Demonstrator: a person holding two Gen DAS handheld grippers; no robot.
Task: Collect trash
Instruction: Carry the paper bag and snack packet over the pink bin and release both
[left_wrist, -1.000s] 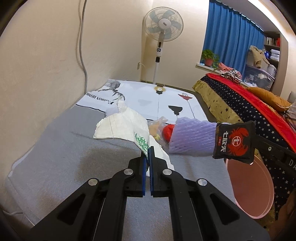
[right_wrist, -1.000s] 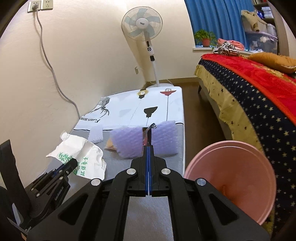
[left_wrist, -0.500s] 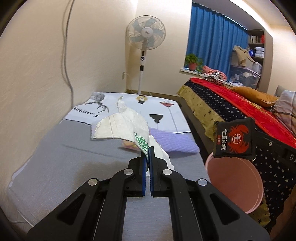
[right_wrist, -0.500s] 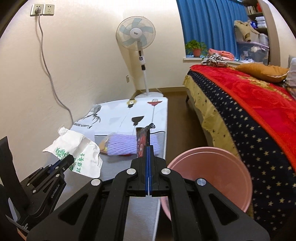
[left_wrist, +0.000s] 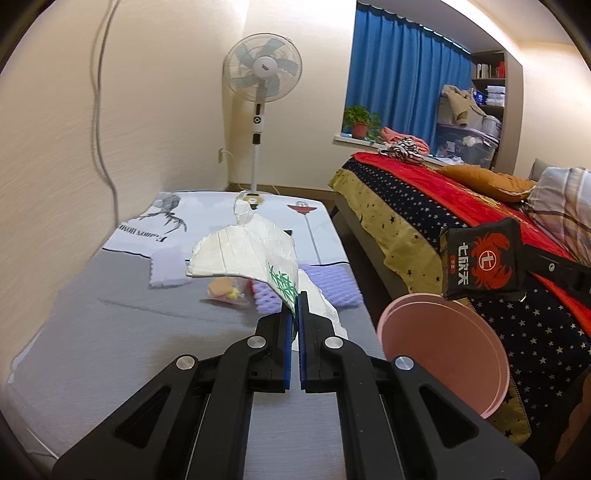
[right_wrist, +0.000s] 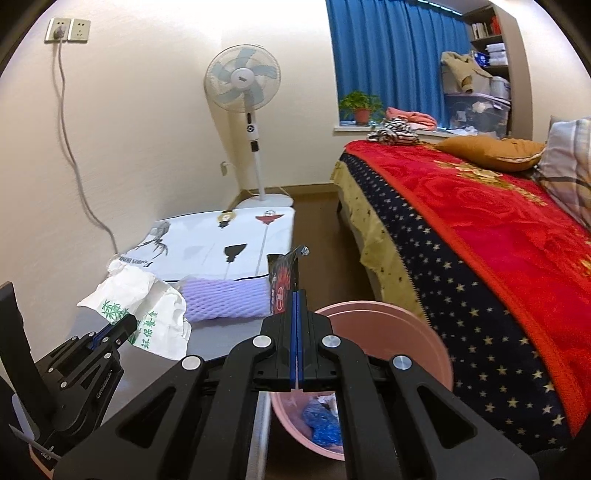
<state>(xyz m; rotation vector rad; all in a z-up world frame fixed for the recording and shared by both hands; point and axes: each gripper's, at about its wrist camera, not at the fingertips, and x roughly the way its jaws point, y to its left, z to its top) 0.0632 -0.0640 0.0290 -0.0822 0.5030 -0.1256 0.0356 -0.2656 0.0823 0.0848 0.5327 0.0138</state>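
Right hand-held gripper (right_wrist: 297, 295): clamped on black snack packet (right_wrist: 282, 282), above pink bin (right_wrist: 424, 339); we centre it, then release. Left hand-held gripper (left_wrist: 294, 306): pinching white paper bag (left_wrist: 243, 254) over tabletop (left_wrist: 110, 332).

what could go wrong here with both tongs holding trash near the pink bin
1. The black snack packet, pinched by the right tongs, sits near the pink bin rim; released now, it might land outside.
2. The white paper bag in the left tongs hangs above the table, not the bin, and is held only by an edge, so it may slip.
3. The dangling bag could drag the purple foam netting.
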